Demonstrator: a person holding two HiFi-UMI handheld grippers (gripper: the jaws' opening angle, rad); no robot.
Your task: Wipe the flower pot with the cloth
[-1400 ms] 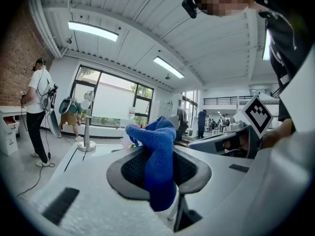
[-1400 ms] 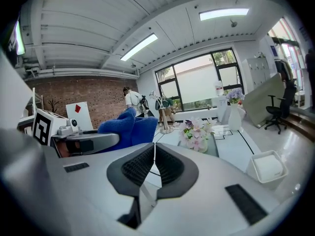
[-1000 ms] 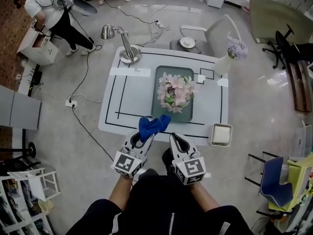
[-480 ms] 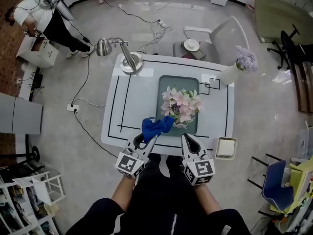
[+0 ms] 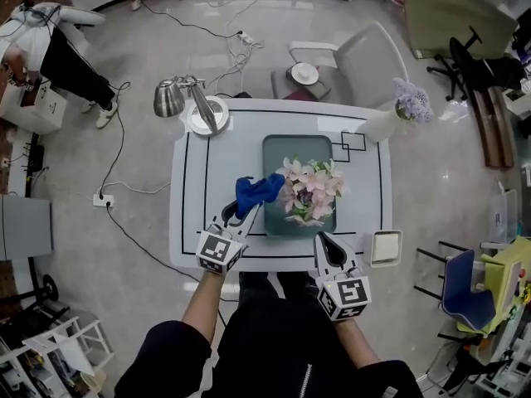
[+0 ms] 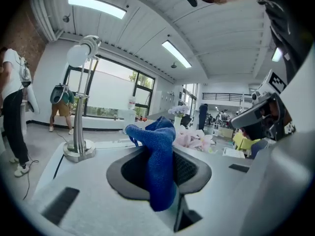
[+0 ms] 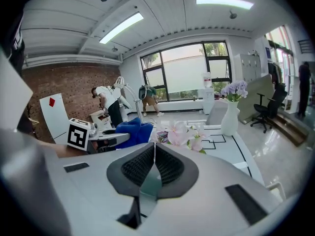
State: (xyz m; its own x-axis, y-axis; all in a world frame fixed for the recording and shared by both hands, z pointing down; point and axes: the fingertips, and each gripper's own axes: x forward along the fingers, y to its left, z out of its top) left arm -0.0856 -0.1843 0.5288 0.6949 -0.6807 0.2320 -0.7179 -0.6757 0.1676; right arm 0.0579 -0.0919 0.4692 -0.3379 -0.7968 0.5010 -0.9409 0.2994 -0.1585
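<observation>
I see a bright blue cloth [image 5: 257, 193] against pale pink and white flowers [image 5: 311, 191], over a dull grey-green tray [image 5: 286, 152]. The table [image 5: 189, 222] is white, ruled with thin black lines forming a large rectangle and two small overlapping squares. My left gripper [image 5: 241, 217] and right gripper [image 5: 325, 239] are light grey with black ribbed pads [image 7: 138, 167], each bearing a cube of black-and-white square markers. The lamp [image 5: 169, 98] is shiny silver; the vase [image 5: 377, 127] is white, with lilac blooms.

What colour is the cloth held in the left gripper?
Blue. The cloth shows best in the left gripper view.
</observation>
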